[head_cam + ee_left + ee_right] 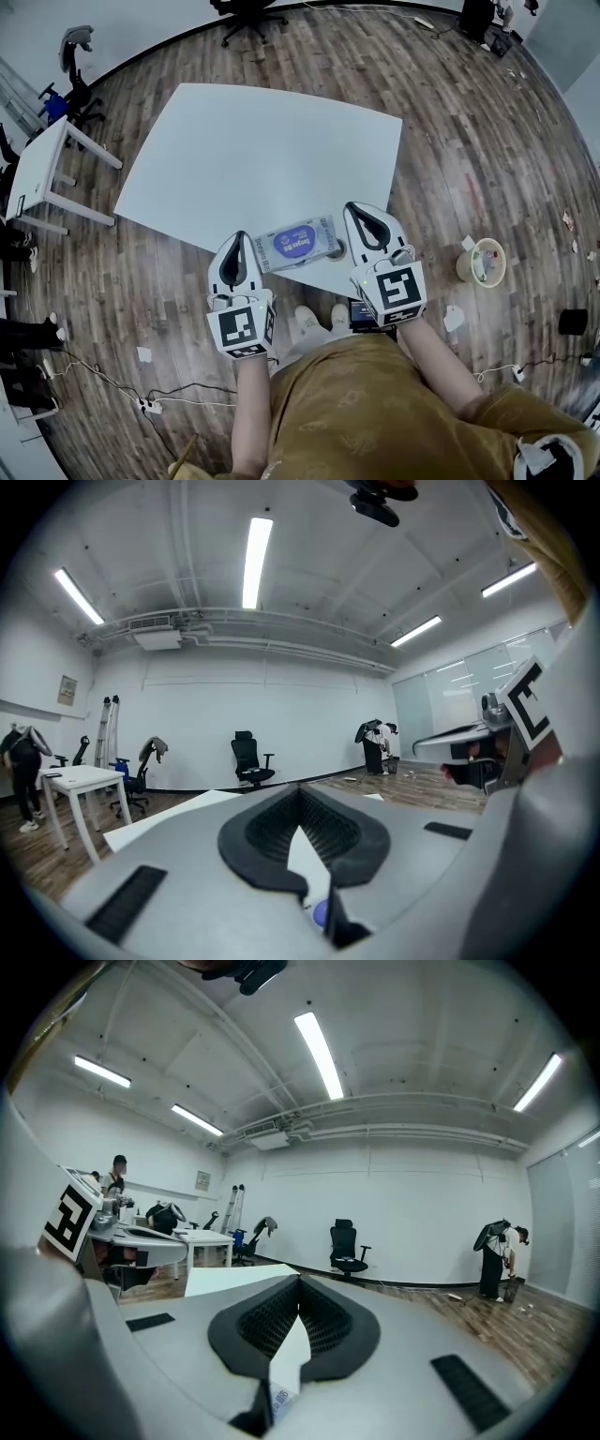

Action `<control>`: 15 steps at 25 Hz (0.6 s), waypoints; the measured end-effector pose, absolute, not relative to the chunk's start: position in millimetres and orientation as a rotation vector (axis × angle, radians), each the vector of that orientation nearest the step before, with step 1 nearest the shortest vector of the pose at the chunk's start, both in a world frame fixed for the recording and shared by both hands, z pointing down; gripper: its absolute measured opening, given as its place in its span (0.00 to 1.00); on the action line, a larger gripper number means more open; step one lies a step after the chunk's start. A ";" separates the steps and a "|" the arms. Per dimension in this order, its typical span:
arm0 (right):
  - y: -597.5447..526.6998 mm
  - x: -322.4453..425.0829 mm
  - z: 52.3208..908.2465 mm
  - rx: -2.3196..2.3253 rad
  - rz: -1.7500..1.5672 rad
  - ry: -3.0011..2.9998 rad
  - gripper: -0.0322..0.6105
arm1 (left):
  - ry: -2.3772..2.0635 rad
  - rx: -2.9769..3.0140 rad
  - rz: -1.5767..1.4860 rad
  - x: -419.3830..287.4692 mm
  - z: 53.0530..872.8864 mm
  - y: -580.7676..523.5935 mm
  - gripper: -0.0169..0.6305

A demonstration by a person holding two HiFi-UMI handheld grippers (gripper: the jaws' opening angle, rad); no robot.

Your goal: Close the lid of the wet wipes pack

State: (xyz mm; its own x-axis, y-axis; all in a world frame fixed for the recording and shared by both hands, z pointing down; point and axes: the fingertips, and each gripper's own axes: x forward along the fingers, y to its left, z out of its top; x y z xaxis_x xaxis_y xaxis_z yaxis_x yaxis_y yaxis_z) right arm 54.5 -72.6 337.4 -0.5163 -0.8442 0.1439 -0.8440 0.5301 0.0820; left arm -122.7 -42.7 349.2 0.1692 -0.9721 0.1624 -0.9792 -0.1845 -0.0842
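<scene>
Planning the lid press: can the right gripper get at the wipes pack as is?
Probably yes. The right gripper sits right beside the wet wipes pack at the table's near edge, and nothing visibly blocks it. Its fingers are together, so a push looks feasible, not a grasp.

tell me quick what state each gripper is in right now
Left gripper: shut, tips together, holding nothing.
Right gripper: shut, tips together, holding nothing.

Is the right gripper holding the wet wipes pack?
No, the wet wipes pack lies flat on the white table, beside the right gripper.
</scene>
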 end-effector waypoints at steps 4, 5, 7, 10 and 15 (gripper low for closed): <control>-72.7 55.0 331.3 1.462 -0.014 -2.597 0.06 | -1.990 2.376 0.275 -122.8 345.2 -40.5 0.02; -72.6 54.8 330.8 1.464 -0.015 -2.595 0.06 | -1.995 2.375 0.274 -123.8 344.4 -40.1 0.02; -71.7 55.1 330.4 1.467 -0.016 -2.592 0.06 | -2.008 2.368 0.271 -125.8 343.2 -38.5 0.02; -71.3 54.8 329.2 1.471 -0.017 -2.590 0.06 | -2.026 2.359 0.266 -129.5 340.8 -37.0 0.02; -72.7 55.1 327.0 1.481 -0.014 -2.591 0.06 | -2.037 2.351 0.266 -133.0 339.0 -36.5 0.02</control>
State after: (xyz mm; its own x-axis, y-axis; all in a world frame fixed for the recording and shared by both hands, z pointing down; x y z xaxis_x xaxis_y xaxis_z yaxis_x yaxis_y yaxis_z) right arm 55.1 -72.7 327.0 -0.4982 -0.8570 0.1314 -0.8556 0.5105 0.0860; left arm -133.0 -36.5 339.0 0.1343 -0.9808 0.1415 -0.9842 -0.1486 -0.0962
